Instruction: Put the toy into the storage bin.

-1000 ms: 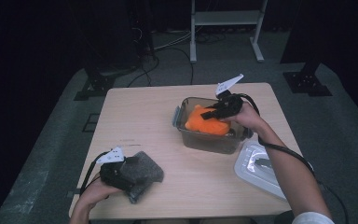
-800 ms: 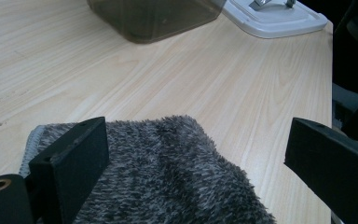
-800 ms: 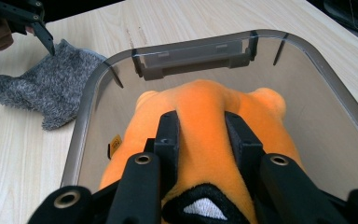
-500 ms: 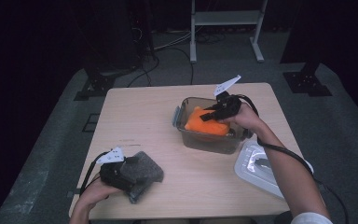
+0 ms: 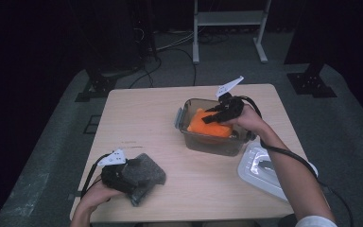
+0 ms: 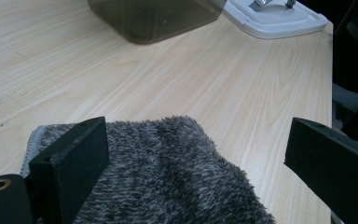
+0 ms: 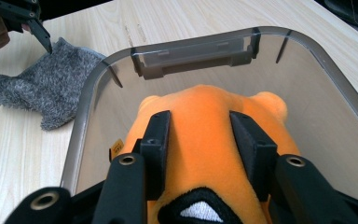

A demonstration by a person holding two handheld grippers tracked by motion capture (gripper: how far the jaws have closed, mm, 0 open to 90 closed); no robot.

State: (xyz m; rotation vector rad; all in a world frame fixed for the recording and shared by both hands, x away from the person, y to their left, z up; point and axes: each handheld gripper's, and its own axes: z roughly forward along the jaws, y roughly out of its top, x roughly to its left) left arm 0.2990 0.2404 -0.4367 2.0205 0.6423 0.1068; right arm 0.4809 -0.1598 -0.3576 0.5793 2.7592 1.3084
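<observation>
Right tongs [image 7: 200,154] straddle the orange plush toy [image 7: 209,140] inside the smoky plastic container [image 5: 212,142], jaws just opening, pads barely touching it. Left tongs [image 6: 196,154] stand apart over the grey fuzzy cloth [image 6: 168,172] on the table [image 5: 146,118].

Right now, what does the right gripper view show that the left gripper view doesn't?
Right gripper view alone: the orange plush toy inside the box, with the right gripper over it, its jaws just opening with the toy between them. It also gives the box's latch at the far rim.

Left gripper view alone: the white lid and the left gripper's wide-open jaws.

Both: the grey cloth, the clear box and the wooden table.
</observation>
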